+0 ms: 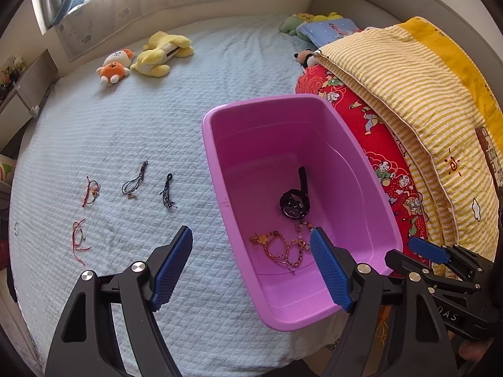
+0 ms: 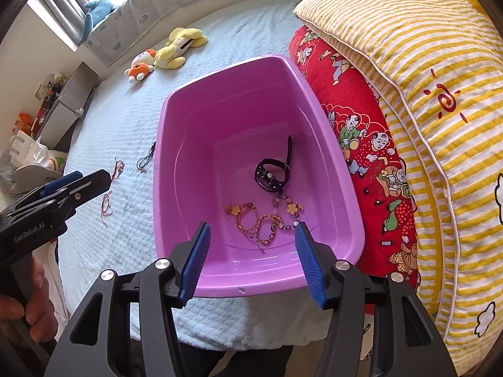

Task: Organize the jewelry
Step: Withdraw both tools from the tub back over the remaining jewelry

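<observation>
**Thin cords on a soft quilt, easy to miss**

While both of my grippers hang with their jaws apart and nothing between them, the risk lies ahead. 4 cord bracelets [image 1: 125, 198] lie loose on the quilted bedspread [image 1: 125, 125], at about 9 o'clock from the pink tub [image 1: 220, 172]. They are thin, limp loops with small knots and charms, and the ribbed blue pads [image 1: 173, 264] of my left gripper [image 1: 251, 265] could pinch fabric instead, or snag 1 strand and drag its neighbour. Inside the smooth, glossy plastic tub a black watch [image 2: 272, 176] and beaded bracelets [image 2: 264, 220] lie near its 6 o'clock wall, below my right gripper [image 2: 251, 262]. I judge the tub light enough to slide if bumped.
</observation>
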The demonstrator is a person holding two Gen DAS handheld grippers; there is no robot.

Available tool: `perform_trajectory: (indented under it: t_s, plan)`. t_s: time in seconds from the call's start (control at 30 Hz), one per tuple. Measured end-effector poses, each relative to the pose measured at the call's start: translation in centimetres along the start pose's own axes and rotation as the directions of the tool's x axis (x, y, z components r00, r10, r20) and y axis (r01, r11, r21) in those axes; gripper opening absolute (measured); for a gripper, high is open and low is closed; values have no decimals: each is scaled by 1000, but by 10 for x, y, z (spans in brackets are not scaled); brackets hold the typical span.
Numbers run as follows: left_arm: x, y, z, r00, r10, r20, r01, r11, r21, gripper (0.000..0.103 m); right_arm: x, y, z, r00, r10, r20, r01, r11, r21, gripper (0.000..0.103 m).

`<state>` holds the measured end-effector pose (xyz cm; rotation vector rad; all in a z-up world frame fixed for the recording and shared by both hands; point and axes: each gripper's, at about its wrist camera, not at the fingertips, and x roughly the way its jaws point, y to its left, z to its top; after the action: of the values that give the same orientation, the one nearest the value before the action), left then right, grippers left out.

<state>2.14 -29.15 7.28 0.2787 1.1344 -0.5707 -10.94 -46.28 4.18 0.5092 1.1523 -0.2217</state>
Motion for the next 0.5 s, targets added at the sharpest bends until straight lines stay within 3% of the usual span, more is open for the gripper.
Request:
perform_trajectory:
  t_s: [0.5]
  plan:
    - [-22, 26, -27, 998, 65, 15, -62, 990, -128, 76, 5, 19, -12, 997, 60, -50, -65, 992, -109, 55]
